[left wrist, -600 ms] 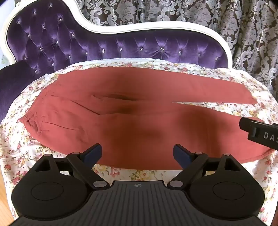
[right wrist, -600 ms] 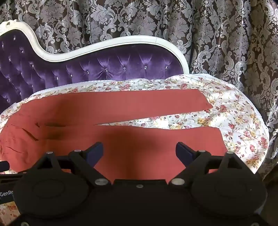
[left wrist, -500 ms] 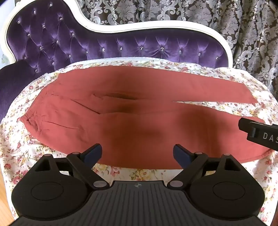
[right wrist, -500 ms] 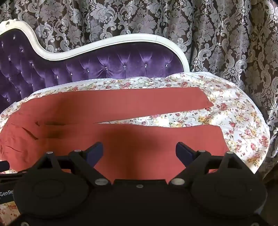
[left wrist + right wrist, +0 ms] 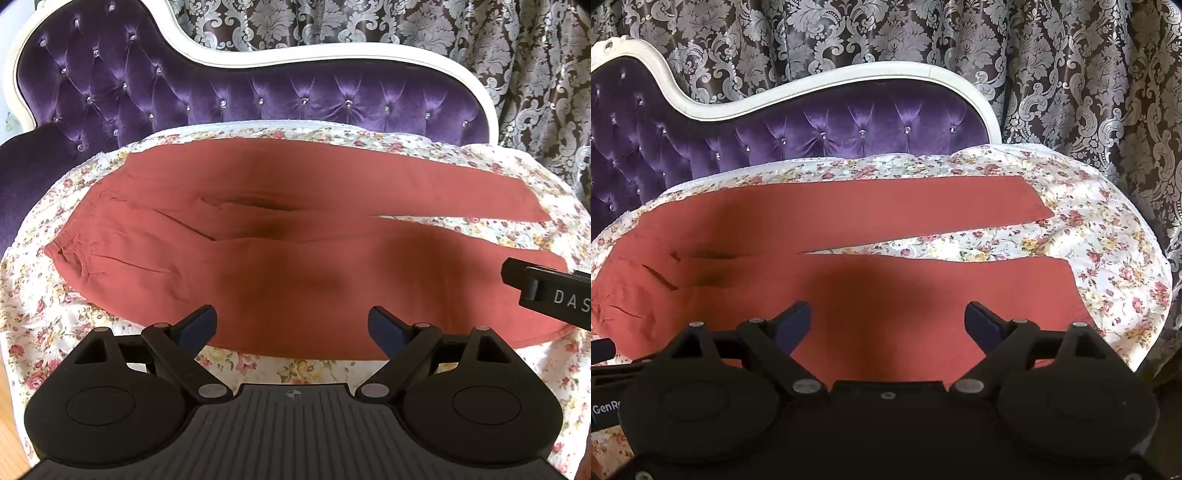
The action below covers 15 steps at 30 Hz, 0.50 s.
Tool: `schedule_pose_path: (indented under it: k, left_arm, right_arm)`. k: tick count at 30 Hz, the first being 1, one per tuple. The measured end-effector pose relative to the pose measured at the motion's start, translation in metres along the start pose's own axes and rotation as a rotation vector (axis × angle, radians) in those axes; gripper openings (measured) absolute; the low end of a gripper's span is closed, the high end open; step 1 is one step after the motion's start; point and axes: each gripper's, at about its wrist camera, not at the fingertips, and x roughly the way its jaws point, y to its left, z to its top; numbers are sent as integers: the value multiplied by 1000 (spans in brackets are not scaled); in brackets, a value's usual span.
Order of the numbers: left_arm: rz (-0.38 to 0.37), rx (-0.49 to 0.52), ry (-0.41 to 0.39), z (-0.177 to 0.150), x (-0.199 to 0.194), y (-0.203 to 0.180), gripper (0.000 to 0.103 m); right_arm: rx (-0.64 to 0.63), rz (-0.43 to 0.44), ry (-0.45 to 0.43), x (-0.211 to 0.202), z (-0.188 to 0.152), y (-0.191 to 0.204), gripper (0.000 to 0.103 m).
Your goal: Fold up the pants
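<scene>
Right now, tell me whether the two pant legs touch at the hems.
Apart. The right wrist view shows the far leg and the near leg splayed, with a wedge of floral sheet bare between their hems.

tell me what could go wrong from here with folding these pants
1. Both the left gripper and right gripper hover open over the near leg of the pants; a shallow pinch might catch the floral sheet too and drag it along.
2. The legs lie splayed apart toward the cuffs, so the far cuff and near cuff may end up misaligned.
3. Creases near the waistband could get folded in.
</scene>
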Motion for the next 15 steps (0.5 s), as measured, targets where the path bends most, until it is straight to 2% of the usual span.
schedule_pose_path:
  k: [13,15]
  left_arm:
    - [3,-2,6,0,2,1,89]
    - [3,-3,7,0,3,2,89]
  right_arm:
    - [15,15,22,-8,-14,-2,91]
    - [18,14,36,0,0,-1,91]
